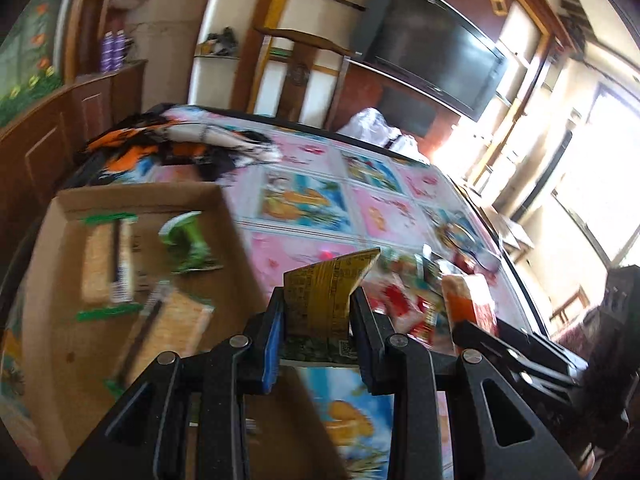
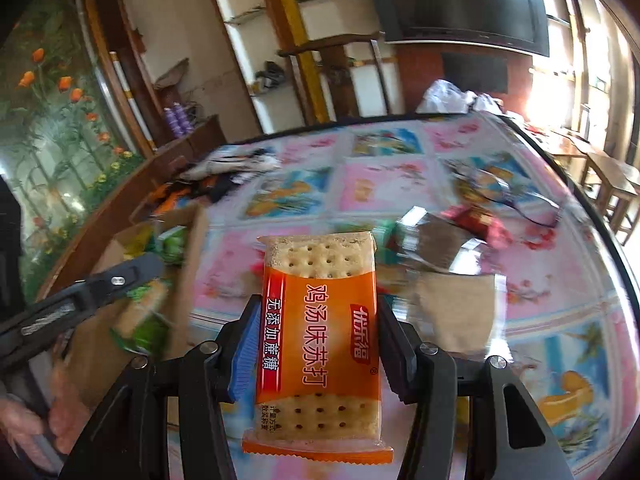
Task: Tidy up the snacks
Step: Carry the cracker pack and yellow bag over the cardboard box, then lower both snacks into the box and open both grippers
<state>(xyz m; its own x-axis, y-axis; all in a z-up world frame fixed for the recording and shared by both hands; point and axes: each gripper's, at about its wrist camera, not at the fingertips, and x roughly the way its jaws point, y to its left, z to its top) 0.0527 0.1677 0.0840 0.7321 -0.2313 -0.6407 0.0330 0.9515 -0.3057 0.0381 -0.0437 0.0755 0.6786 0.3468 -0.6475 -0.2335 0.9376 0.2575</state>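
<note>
My left gripper (image 1: 317, 312) is shut on a yellow snack packet (image 1: 326, 292) and holds it above the table, just right of a cardboard box (image 1: 52, 280). The box holds green-wrapped cracker packs (image 1: 108, 264) and a green packet (image 1: 188, 244). My right gripper (image 2: 316, 332) is shut on an orange soda-cracker pack (image 2: 320, 340) and holds it upright above the table. The right gripper and its orange pack (image 1: 468, 300) also show at the right of the left wrist view. The left gripper's finger (image 2: 120, 276) shows at the left of the right wrist view, over the box (image 2: 188, 264).
A round table with a pink and blue pictured cloth (image 2: 384, 184) carries a pile of loose snacks (image 2: 448, 240) right of centre and dark orange packets (image 1: 160, 144) at the far side. A TV (image 1: 432, 52) and shelves stand behind. Wooden stools (image 2: 612, 184) stand at right.
</note>
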